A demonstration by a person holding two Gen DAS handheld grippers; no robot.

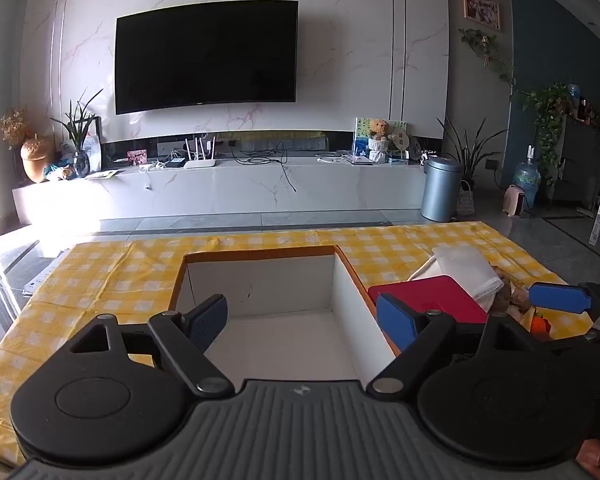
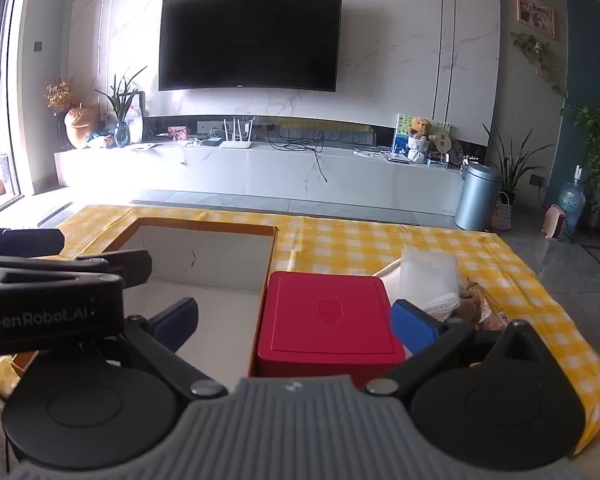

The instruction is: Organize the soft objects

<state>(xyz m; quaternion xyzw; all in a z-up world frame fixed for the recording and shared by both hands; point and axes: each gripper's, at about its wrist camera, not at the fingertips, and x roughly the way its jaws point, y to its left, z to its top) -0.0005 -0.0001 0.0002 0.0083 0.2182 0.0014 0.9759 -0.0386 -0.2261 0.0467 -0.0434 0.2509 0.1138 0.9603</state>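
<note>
An open cardboard box [image 1: 344,280] with a white inside sits on the yellow checked tablecloth [image 1: 120,272]; it also shows in the right wrist view [image 2: 204,256]. A red box [image 2: 328,320] stands right of it, also in the left wrist view [image 1: 440,300]. Behind it lie a folded white cloth [image 2: 428,276] and a brown plush toy [image 2: 474,304]. My left gripper [image 1: 304,320] is open and empty above the cardboard box. My right gripper [image 2: 296,320] is open and empty above the red box.
The table's far edge faces a TV wall and a low marble cabinet [image 2: 260,172]. A grey bin [image 2: 478,196] stands on the floor at the right. The left gripper's body [image 2: 52,300] fills the left of the right wrist view.
</note>
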